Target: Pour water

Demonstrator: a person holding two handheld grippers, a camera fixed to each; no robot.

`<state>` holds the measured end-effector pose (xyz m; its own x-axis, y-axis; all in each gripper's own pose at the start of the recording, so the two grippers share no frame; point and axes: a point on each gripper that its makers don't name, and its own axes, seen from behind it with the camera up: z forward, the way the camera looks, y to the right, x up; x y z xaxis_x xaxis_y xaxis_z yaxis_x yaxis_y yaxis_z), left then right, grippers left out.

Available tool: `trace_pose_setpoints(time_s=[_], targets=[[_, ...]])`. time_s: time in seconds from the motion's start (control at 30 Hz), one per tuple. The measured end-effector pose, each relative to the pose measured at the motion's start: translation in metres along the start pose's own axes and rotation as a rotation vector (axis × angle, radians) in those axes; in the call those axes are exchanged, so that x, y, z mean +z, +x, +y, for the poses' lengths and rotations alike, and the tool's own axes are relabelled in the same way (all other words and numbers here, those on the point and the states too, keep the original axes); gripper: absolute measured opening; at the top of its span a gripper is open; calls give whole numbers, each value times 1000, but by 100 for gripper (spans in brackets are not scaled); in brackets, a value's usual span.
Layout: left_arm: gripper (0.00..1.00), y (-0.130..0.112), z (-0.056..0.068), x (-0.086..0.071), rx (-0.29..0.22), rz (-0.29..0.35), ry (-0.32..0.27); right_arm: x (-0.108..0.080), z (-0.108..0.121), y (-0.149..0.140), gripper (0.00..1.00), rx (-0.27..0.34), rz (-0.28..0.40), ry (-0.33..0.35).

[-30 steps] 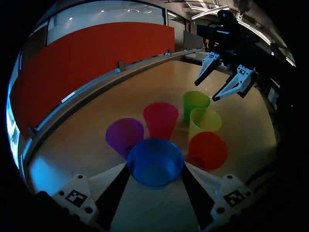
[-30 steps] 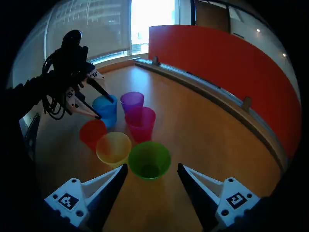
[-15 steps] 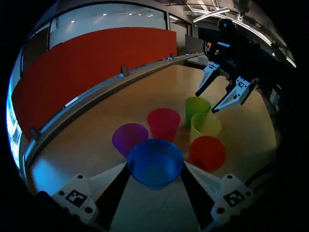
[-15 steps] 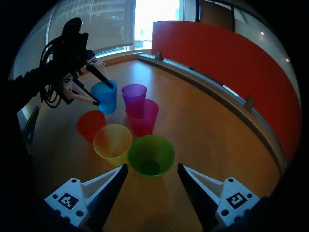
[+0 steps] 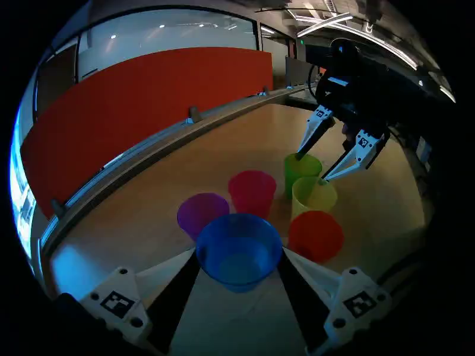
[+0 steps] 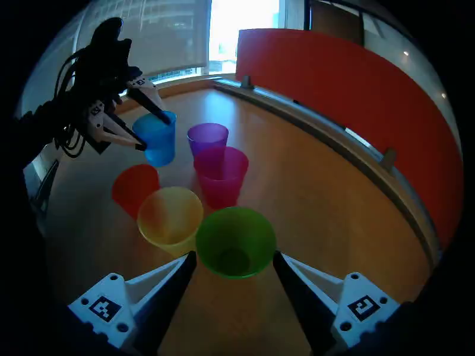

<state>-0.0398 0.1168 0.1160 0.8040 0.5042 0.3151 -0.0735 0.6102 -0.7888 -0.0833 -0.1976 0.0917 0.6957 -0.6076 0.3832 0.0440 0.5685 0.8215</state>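
My left gripper [image 5: 237, 255] is shut on a blue cup [image 5: 238, 249] with water in its bottom. In the right gripper view that left gripper [image 6: 155, 134] holds the blue cup [image 6: 154, 141] a little above the table. A green cup [image 6: 236, 240] stands on the table between the fingertips of my open right gripper [image 6: 233, 255], its rim close to both. The left gripper view shows the right gripper [image 5: 312, 167] straddling the green cup [image 5: 303, 169].
Purple [image 6: 208, 137], pink [image 6: 221, 175], yellow [image 6: 169, 216] and red [image 6: 135, 187] cups crowd between the blue and green ones on the wooden table [image 6: 332, 207]. A red partition [image 6: 368, 89] runs along the table's far edge.
My right gripper has moved forward and down until its fingers flank the green cup. The blue cup in my left gripper has risen a little off the table.
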Motion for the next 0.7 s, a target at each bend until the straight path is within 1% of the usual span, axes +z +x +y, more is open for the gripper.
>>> trace_pose_setpoints(time_s=[0.47, 0.7], targets=[[86, 1, 1, -10, 8, 8, 8, 12, 1, 4, 100, -15, 12, -6], [86, 1, 0, -13, 9, 11, 11, 14, 2, 9, 99, -5, 26, -10]])
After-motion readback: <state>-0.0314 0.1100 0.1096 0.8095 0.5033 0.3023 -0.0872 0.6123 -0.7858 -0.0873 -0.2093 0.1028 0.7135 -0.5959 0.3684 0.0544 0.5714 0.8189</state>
